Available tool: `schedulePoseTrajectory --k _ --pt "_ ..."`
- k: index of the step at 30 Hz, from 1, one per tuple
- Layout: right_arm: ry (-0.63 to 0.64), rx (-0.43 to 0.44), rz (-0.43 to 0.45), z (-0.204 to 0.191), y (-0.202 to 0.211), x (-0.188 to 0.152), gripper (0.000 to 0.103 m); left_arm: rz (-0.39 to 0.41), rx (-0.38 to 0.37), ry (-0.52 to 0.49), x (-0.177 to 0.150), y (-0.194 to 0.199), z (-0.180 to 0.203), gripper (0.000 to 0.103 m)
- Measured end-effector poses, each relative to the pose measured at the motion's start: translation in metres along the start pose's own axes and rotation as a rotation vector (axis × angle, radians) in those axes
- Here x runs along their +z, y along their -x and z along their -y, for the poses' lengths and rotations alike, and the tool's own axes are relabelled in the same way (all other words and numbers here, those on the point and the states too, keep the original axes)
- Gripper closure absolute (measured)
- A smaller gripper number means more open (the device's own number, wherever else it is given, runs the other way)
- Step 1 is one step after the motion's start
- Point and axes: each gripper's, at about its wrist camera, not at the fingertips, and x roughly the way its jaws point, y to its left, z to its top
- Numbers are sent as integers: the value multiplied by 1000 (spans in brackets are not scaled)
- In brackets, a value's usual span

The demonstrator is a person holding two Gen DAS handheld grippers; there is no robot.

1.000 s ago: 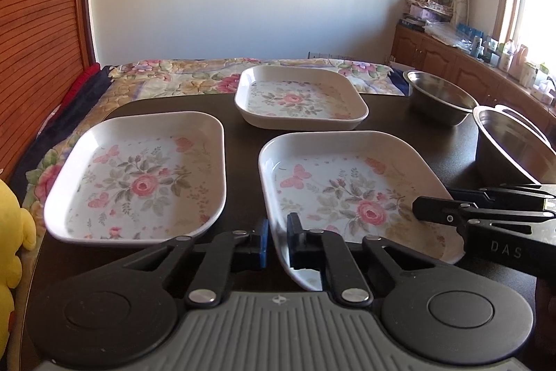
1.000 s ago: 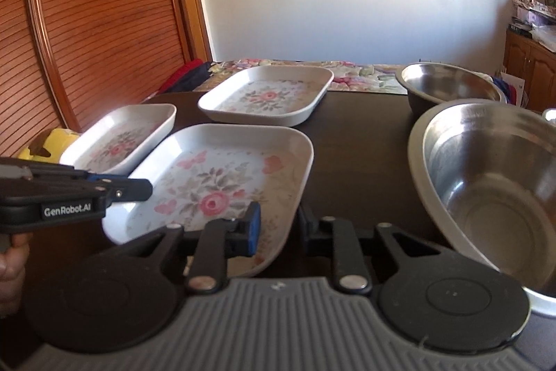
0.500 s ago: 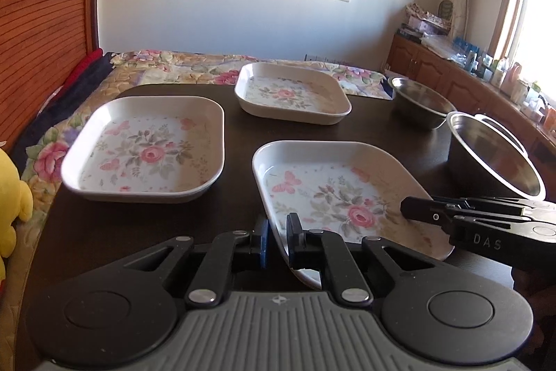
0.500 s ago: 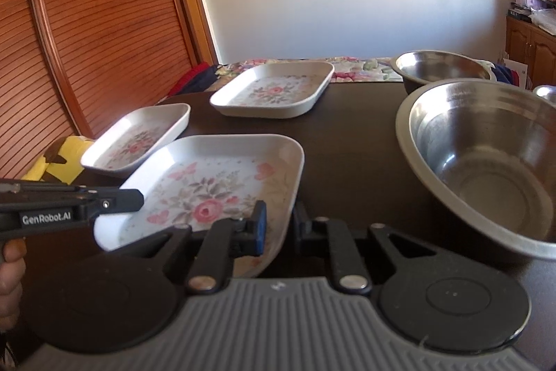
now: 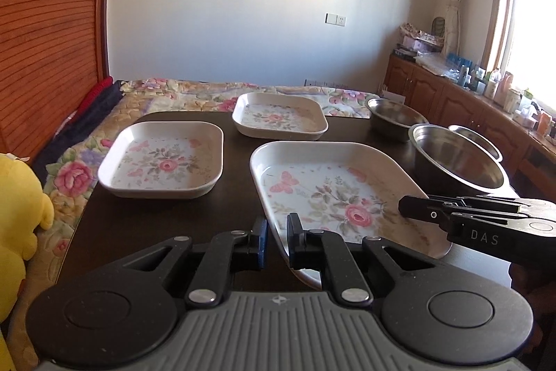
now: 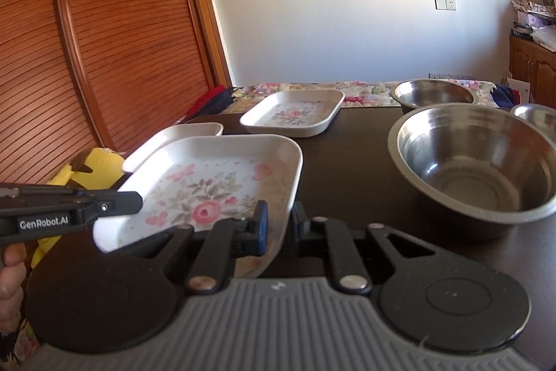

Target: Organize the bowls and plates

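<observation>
Both grippers, left [image 5: 277,240] & right [image 6: 279,226], clamped on near plate [image 5: 333,193], now lifted off table [image 5: 156,218] w/ it; stacking next, probably.

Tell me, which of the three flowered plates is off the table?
The nearest plate, pinched at its rim by both claws, left claw and right claw. The other two plates lie flat on the table.

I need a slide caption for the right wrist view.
Right gripper and left gripper hold one white floral rectangular plate beside steel bowl.
</observation>
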Motion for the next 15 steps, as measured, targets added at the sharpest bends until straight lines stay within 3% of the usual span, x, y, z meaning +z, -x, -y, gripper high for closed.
schedulePoseTrajectory --k 15 --pt "14 28 -27 -8 30 -32 87 2 13 26 -38 31 10 91"
